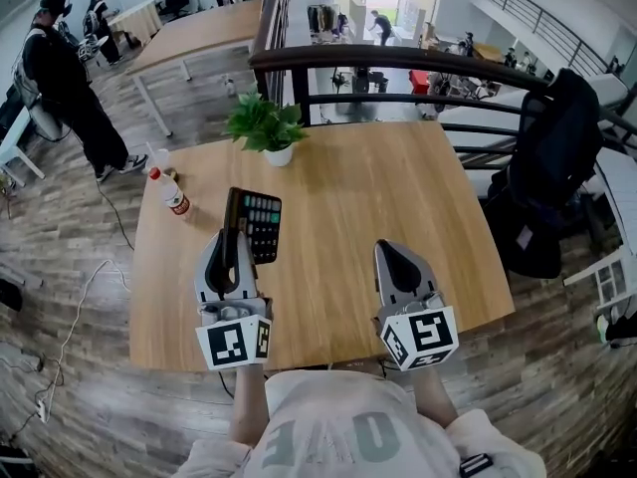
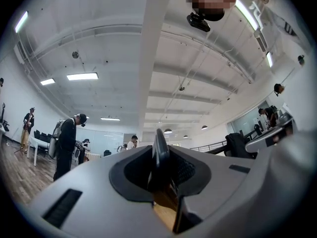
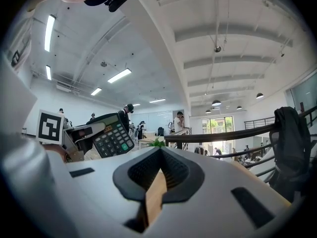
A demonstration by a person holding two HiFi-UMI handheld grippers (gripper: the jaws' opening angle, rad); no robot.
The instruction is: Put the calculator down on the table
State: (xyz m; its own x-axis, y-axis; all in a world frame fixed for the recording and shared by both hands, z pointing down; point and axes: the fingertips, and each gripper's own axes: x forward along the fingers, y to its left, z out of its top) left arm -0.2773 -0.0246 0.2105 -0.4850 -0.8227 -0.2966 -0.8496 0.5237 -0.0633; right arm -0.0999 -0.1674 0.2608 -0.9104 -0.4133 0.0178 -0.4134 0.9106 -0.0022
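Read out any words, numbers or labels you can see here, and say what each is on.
Nothing can be read for certain.
On the calculator: key print, too small to read.
On the bottle: red label, too blurred.
On the shirt: large pale letters, only partly in view, unreadable.

Ahead of me a small potted plant (image 1: 267, 127) stands in a white pot. To my left a red-capped bottle (image 1: 171, 192) sits near what looks like a clear cup (image 1: 159, 156). Beyond them runs a black railing (image 1: 398, 60). A black jacket (image 1: 552, 157) hangs at my right, and a person in black (image 1: 60, 78) stands far left on the wood floor (image 1: 60, 267).
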